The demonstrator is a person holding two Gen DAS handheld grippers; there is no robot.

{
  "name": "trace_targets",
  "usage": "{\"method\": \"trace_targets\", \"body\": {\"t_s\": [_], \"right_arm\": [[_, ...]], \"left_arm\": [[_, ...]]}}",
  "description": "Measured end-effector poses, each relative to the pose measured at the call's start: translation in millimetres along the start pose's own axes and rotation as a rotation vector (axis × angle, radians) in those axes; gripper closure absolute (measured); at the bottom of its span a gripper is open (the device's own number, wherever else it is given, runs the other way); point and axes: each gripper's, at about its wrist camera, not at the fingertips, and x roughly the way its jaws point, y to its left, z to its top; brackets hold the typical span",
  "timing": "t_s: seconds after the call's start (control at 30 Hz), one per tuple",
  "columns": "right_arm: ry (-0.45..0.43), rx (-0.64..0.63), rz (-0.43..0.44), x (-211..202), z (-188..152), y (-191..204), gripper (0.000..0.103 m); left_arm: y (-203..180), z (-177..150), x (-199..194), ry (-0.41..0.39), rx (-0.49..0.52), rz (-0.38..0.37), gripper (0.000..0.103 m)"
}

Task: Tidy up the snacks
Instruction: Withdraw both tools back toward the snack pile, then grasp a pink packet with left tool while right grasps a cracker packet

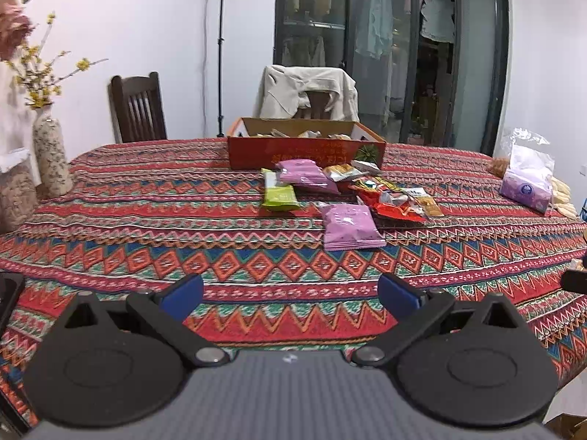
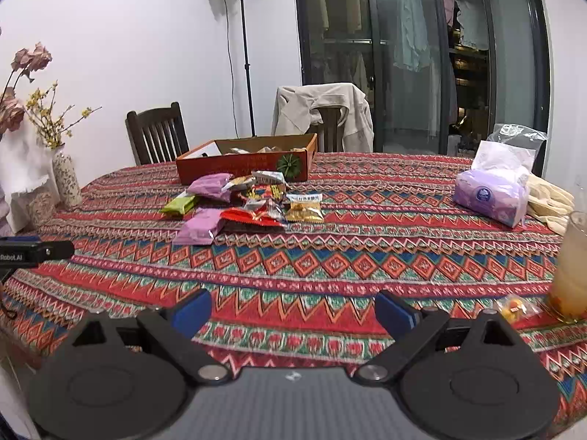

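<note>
**Both grippers wide, snack pile waiting mid-table**

Left gripper (image 1: 290, 293) spread wide, nothing between the blue pads, hovering over the near edge of the tabletop (image 1: 146, 220). Right gripper (image 2: 293, 308) likewise spread wide and empty, low over the patterned cloth. Well ahead of both: a loose heap of snack packets (image 1: 352, 198) in the middle of the table, just in front of the orange cardboard box (image 1: 304, 150), which already shows a few packets inside.

Nearest to the grippers, a purple pouch (image 1: 350, 227) lying flat, apart from the rest on its near side. A second purple pouch (image 1: 304, 174) further back, close to the box wall. Green packet (image 1: 279, 192) off to the left of the heap, overlapping little. Red wrappers (image 1: 392, 207) and a gold packet (image 2: 304, 211) tangled on the right side of the heap.

Handling, by the look of it: all light, puffy, air-filled film, probably slick and crinkly, contents likely crushable. Best bet a pinch across the short width of a pouch, or on a crimped end seam, with gentle pressure only. Flat-lying packs may need a low, angled approach to get a pad under an edge. Purple pouch in front looks the easiest first pick; box the probable destination. Tissue pack (image 2: 491, 194) and drink glass (image 2: 572, 267) on the right, clear of the route but worth minding.
</note>
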Motion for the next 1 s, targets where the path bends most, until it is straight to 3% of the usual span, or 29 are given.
{"method": "trace_targets", "body": {"t_s": [0.23, 0.5, 0.57, 0.63, 0.67, 0.8, 0.9, 1.0], "right_arm": [[0.008, -0.045, -0.005, 54, 22, -3, 0.007], [0.013, -0.077, 0.019, 139, 65, -12, 0.009], [0.022, -0.076, 0.016, 165, 77, -14, 0.014], [0.041, -0.064, 0.0, 189, 86, -18, 0.019], [0.052, -0.056, 0.0, 203, 91, -19, 0.022], [0.082, -0.025, 0.021, 243, 101, -23, 0.028], [0.102, -0.012, 0.057, 269, 103, -23, 0.03], [0.132, 0.016, 0.097, 286, 96, -27, 0.047]], "left_arm": [[-26, 18, 57, 0.026, 0.039, -0.056, 0.0], [-44, 44, 150, 0.081, 0.052, -0.121, 0.002], [-46, 47, 168, 0.096, 0.056, -0.143, 0.009], [-47, 48, 181, 0.111, 0.065, -0.147, 0.025], [-45, 48, 186, 0.118, 0.061, -0.152, 0.027], [-40, 42, 200, 0.144, 0.028, -0.196, 0.029], [-44, 39, 199, 0.132, 0.072, -0.194, 0.029], [-42, 40, 200, 0.126, 0.062, -0.205, 0.036]]}}
